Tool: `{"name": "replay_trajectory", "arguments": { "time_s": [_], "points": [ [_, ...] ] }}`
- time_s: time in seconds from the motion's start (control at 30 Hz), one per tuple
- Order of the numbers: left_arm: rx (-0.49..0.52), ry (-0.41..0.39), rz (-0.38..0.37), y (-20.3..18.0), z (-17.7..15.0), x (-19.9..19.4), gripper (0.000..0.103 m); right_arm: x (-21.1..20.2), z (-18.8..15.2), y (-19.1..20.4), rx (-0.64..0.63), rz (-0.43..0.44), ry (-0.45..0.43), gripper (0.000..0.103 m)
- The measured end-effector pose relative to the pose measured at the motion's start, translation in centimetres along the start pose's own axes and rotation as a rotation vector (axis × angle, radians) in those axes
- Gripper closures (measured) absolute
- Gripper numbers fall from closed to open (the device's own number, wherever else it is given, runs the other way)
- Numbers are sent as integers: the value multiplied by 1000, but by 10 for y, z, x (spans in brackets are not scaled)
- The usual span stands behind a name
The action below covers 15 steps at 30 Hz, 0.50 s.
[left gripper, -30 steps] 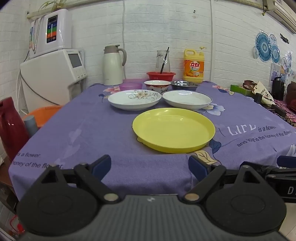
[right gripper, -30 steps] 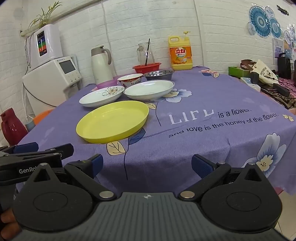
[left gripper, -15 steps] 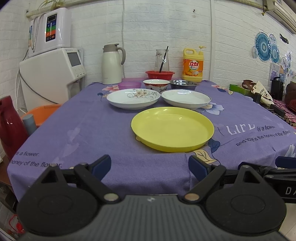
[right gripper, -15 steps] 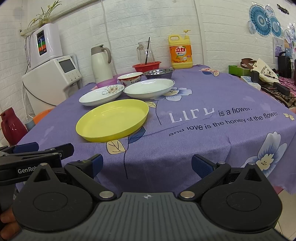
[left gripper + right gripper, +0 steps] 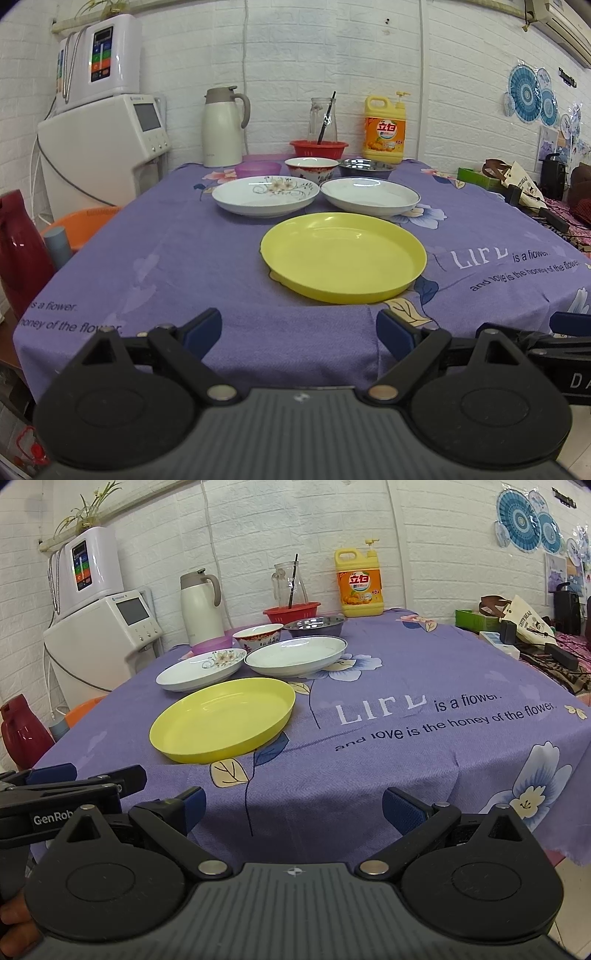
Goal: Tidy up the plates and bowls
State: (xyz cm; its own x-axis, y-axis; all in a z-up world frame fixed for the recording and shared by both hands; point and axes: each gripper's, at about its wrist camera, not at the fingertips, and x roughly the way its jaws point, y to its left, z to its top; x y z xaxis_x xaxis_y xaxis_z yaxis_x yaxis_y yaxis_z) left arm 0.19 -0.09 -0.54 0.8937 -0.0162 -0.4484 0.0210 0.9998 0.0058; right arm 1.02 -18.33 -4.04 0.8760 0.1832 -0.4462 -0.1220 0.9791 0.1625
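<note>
The left gripper (image 5: 299,328) and right gripper (image 5: 293,806) are showing black linkages, blue fingertip pads (image 5: 400,808), silver pivot screws, ribbed grey housings and white "GenRob" lettering.

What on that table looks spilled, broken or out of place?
Nothing stands out. The yellow plate, floral plate and white plate lie flat and apart on the cloth, with the bowls upright behind them. No spills or chips show. Both tools hang open short of the table edge, holding nothing.
</note>
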Motion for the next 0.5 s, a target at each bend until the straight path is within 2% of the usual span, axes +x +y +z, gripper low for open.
{"name": "replay_trajectory", "arguments": {
  "time_s": [0.5],
  "points": [
    [-11, 2, -48, 0, 1, -2, 13, -2, 2, 0, 3, 0, 5, 0]
  ]
}}
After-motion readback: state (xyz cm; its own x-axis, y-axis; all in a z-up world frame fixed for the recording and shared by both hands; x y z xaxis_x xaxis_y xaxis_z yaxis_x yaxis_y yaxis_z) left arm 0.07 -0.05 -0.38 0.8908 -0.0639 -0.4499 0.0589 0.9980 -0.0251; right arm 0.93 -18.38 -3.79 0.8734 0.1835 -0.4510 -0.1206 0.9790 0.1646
